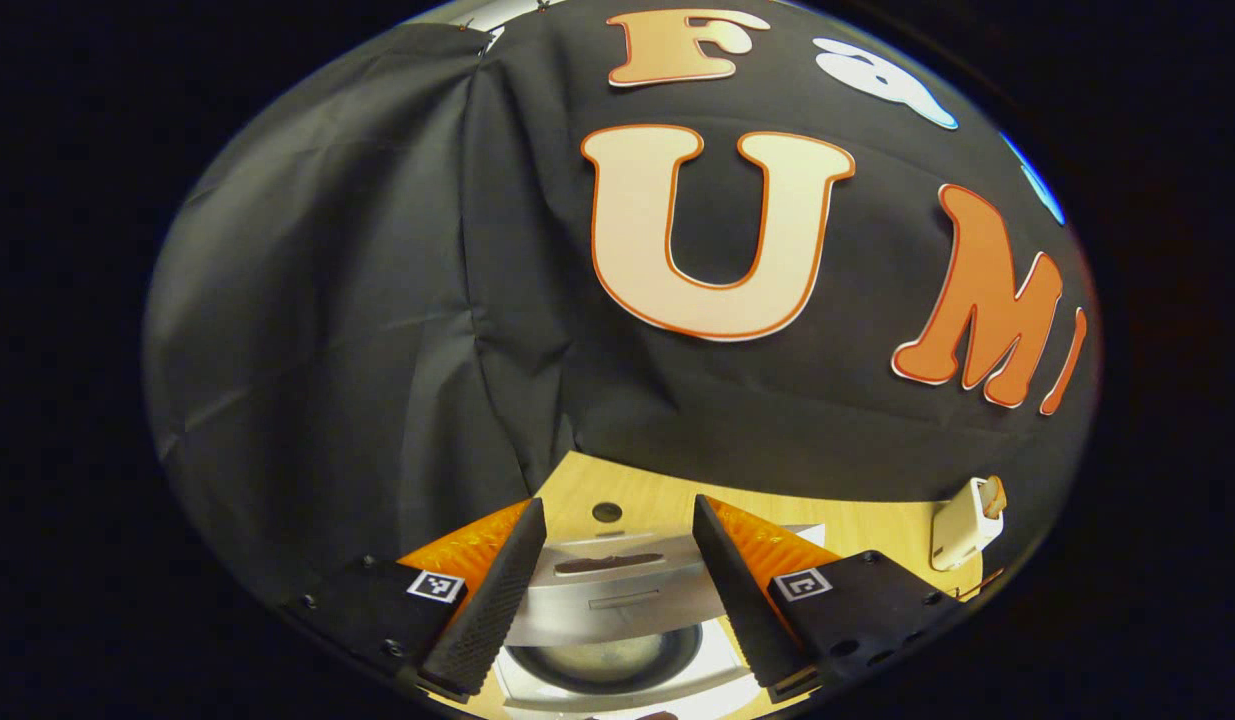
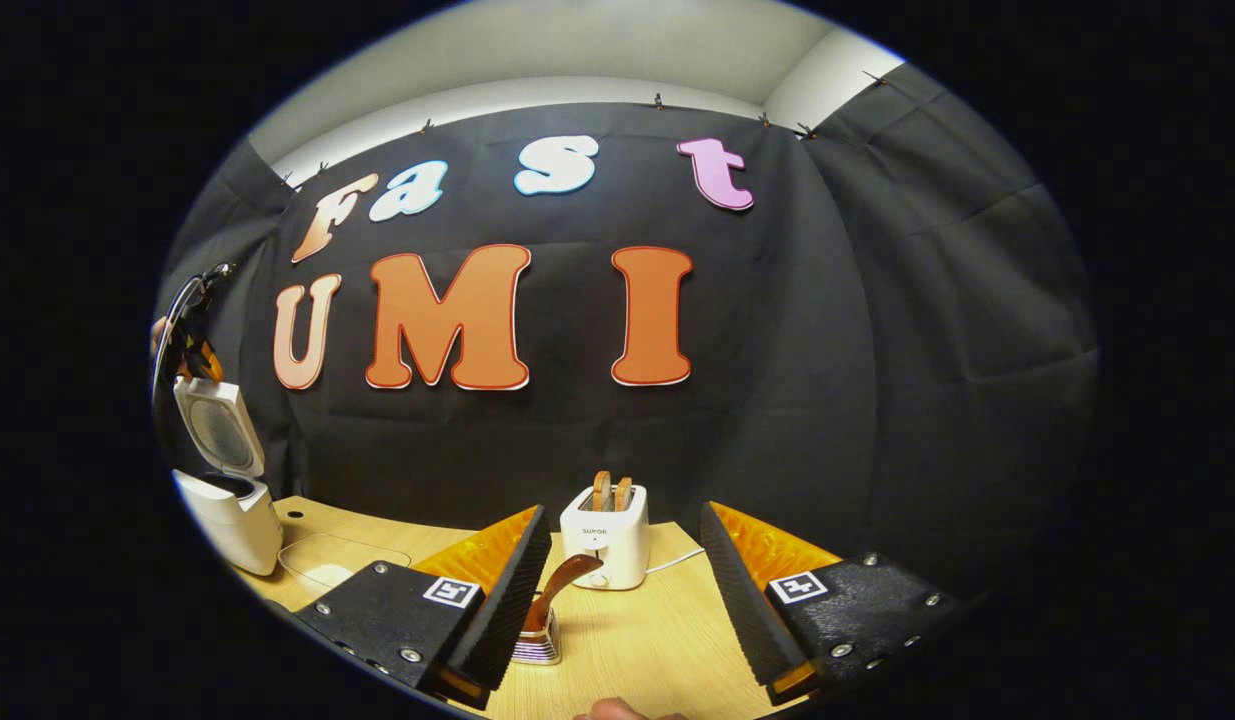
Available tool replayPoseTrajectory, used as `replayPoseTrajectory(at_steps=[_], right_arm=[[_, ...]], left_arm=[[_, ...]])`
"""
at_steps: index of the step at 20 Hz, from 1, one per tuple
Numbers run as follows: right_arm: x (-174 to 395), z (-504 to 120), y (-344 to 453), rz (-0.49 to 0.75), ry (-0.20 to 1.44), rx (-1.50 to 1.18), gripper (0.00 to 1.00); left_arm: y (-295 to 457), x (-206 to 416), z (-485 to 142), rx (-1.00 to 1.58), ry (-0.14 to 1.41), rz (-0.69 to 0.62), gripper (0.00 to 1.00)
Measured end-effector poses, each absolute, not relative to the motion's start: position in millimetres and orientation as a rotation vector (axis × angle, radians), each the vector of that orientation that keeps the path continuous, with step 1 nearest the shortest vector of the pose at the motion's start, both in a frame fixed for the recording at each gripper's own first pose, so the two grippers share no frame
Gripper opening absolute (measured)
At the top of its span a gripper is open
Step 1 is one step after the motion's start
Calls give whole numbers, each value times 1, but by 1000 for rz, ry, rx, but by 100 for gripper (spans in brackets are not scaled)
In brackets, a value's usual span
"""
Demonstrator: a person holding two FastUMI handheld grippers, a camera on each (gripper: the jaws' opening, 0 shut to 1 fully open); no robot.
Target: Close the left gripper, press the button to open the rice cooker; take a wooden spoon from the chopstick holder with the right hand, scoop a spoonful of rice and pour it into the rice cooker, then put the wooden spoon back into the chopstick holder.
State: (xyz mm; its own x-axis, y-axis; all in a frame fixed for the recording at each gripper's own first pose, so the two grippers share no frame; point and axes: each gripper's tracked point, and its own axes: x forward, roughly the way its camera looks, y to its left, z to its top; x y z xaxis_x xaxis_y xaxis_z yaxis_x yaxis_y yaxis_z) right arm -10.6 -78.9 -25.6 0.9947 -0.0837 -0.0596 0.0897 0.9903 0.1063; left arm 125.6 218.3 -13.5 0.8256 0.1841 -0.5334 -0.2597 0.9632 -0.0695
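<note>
In the left gripper view my left gripper (image 1: 617,515) is open above the white rice cooker (image 1: 722,655). The cooker's lid (image 1: 607,590) is raised, and the dark inner pot (image 1: 607,655) lies between and below the fingers. In the right gripper view the same rice cooker (image 2: 227,500) stands at the far left with its lid up. My right gripper (image 2: 625,515) is open with nothing between its fingers. The wooden spoon's handle (image 2: 557,590) sticks out of the metal chopstick holder (image 2: 537,645), right beside the gripper's left-hand finger (image 2: 502,600).
A white toaster (image 2: 604,535) holding two slices stands at the back of the wooden table (image 2: 637,630), and it appears at the right in the left gripper view (image 1: 962,530). A thin cord (image 2: 347,548) loops on the table by the cooker. A fingertip (image 2: 617,710) shows at the bottom edge.
</note>
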Motion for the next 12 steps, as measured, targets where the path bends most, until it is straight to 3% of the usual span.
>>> replayPoseTrajectory(at_steps=[12], right_arm=[[-6,-42,-43,23,67,112,90]], left_arm=[[187,38,-101,-116,683,241,97]])
